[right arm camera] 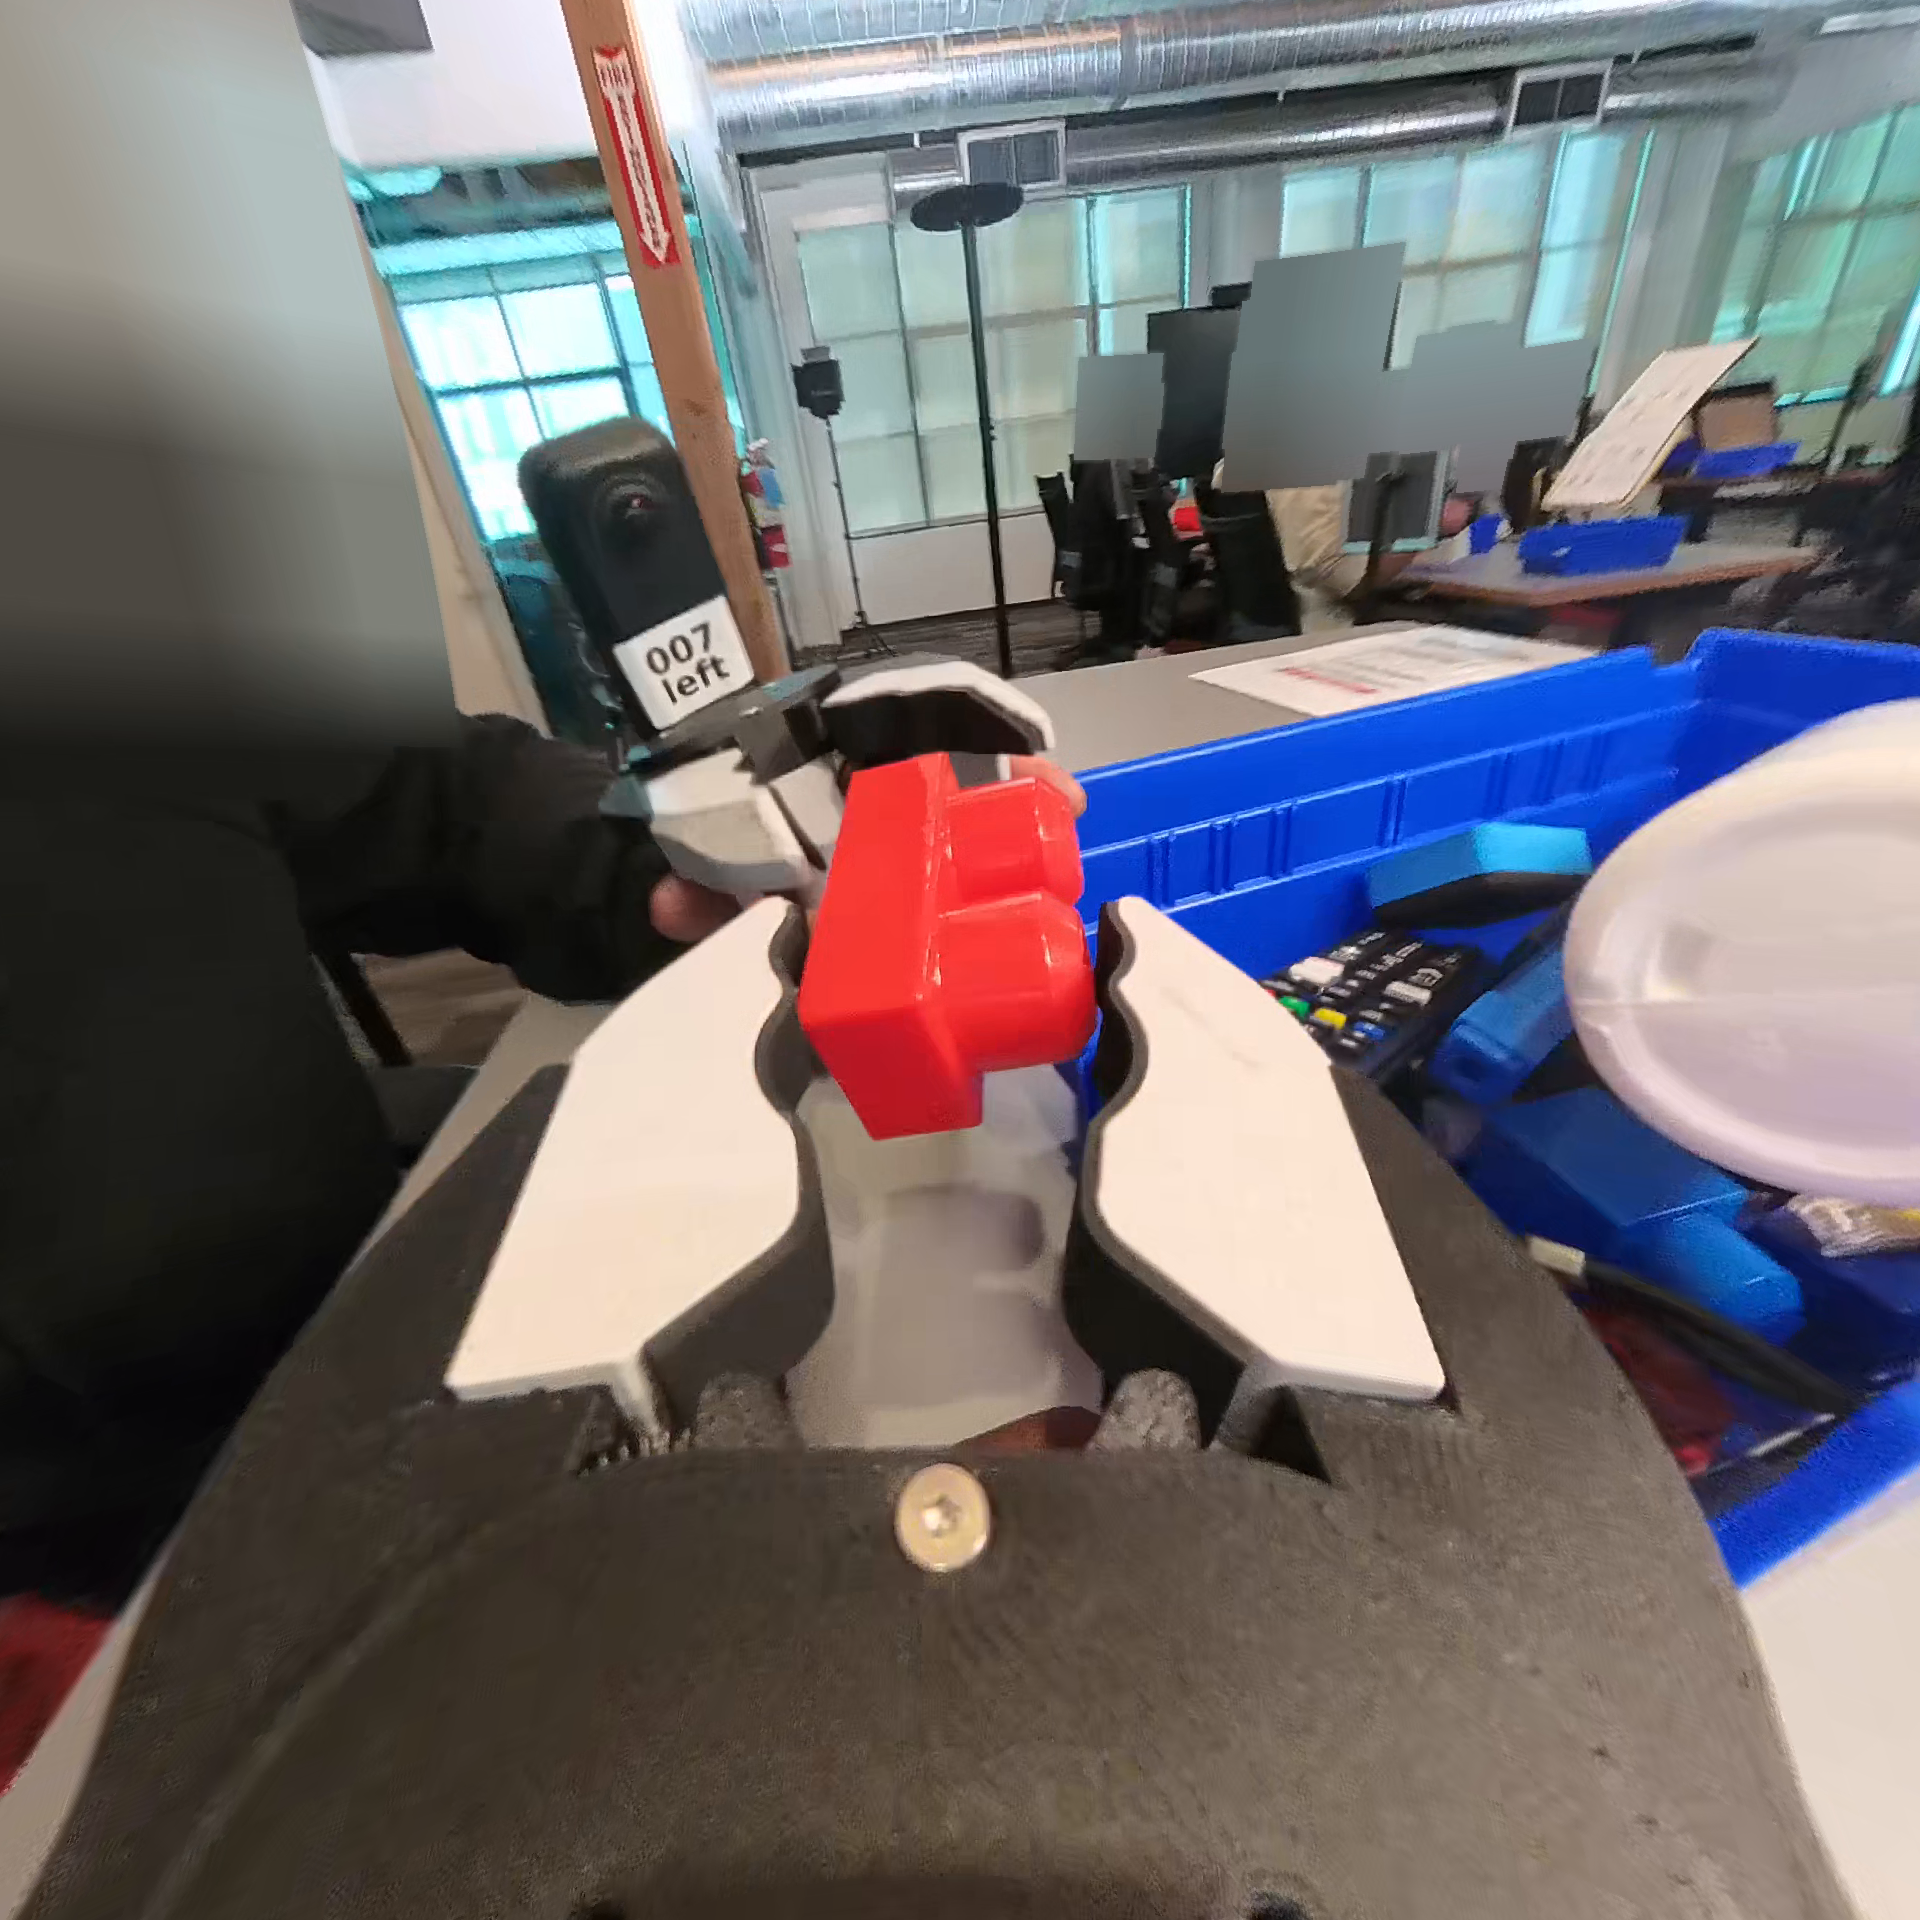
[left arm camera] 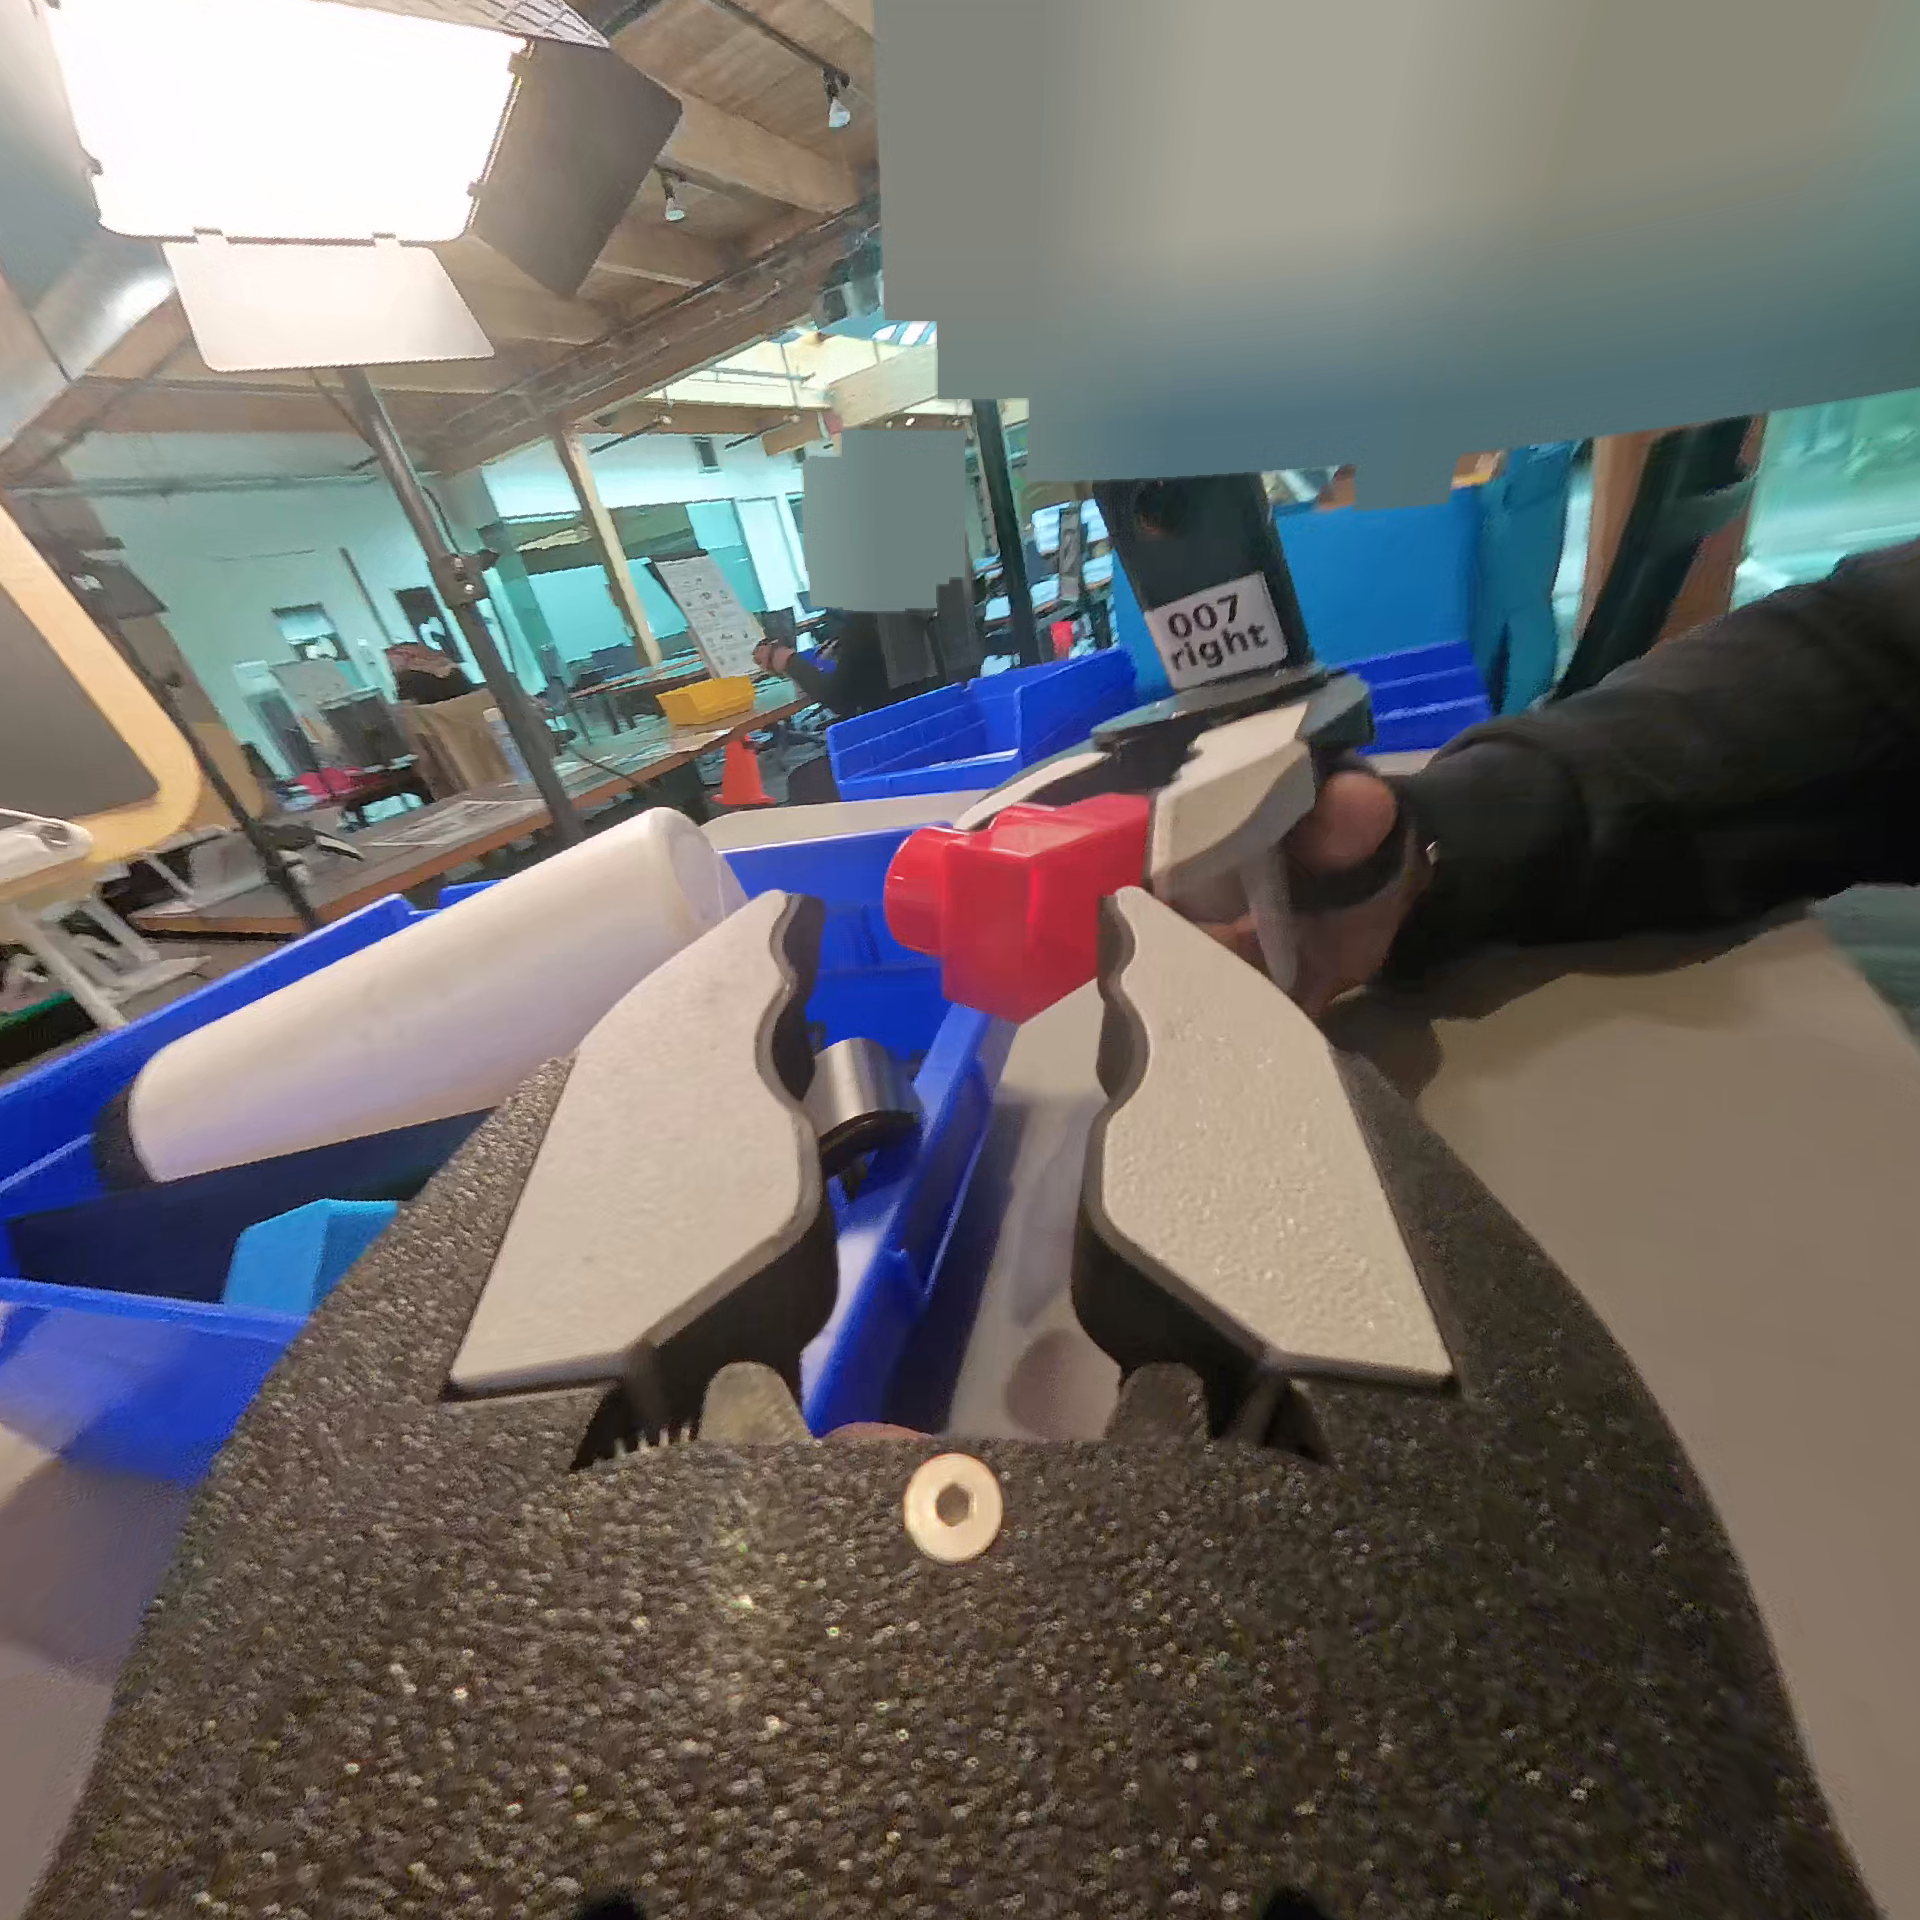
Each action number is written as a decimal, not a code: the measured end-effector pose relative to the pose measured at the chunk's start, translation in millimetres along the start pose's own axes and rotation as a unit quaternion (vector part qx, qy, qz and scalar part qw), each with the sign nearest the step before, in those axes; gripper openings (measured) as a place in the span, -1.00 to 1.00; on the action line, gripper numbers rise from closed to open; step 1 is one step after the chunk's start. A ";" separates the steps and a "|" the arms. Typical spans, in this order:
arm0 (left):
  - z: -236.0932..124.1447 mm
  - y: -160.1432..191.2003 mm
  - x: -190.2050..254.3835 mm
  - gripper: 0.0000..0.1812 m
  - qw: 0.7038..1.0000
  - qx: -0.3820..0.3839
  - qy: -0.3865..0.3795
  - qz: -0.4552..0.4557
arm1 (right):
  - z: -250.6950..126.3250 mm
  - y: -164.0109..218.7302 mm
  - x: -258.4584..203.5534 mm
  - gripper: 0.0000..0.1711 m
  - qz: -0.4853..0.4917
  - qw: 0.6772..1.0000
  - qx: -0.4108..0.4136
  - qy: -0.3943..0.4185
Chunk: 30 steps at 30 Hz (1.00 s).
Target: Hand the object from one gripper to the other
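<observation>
Here's the red plastic block (right arm camera: 914, 997), glossy and bright. It has a boxy, squared-off body with a step cut at one corner and two fat rounded stubs side by side on one face. It's up in the air above the edge of the grey table (left arm camera: 1610, 1195), right beside the blue bin (right arm camera: 1351, 790). The right gripper (right arm camera: 948, 925) has it, with both fingertips pressed against the block's sides and clamping it firmly. The left gripper (left arm camera: 951, 920) comes in from the opposite end with its jaws spread wide. The block's rounded end sits just at its fingertips, and nothing is squeezed. Down in the bin lie a white cylindrical container (left arm camera: 436, 997) and a black remote control (right arm camera: 1361, 987).
</observation>
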<state>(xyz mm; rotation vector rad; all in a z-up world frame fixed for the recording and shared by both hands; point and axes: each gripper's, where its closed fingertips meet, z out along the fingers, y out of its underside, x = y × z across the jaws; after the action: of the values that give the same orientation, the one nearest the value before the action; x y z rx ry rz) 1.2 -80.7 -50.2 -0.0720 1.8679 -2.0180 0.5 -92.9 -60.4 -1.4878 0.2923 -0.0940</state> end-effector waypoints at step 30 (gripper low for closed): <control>-11.2 11.1 -37.4 -0.93 0.990 -0.058 -0.117 -0.049 | 10.0 36.1 25.4 -0.49 -0.187 0.959 -0.151 0.153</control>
<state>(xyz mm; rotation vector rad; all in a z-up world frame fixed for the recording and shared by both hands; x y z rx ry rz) 35.2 -58.8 -54.0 -0.4212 1.8601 -1.8690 23.2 -86.2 -99.0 -1.8204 0.2776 -0.6101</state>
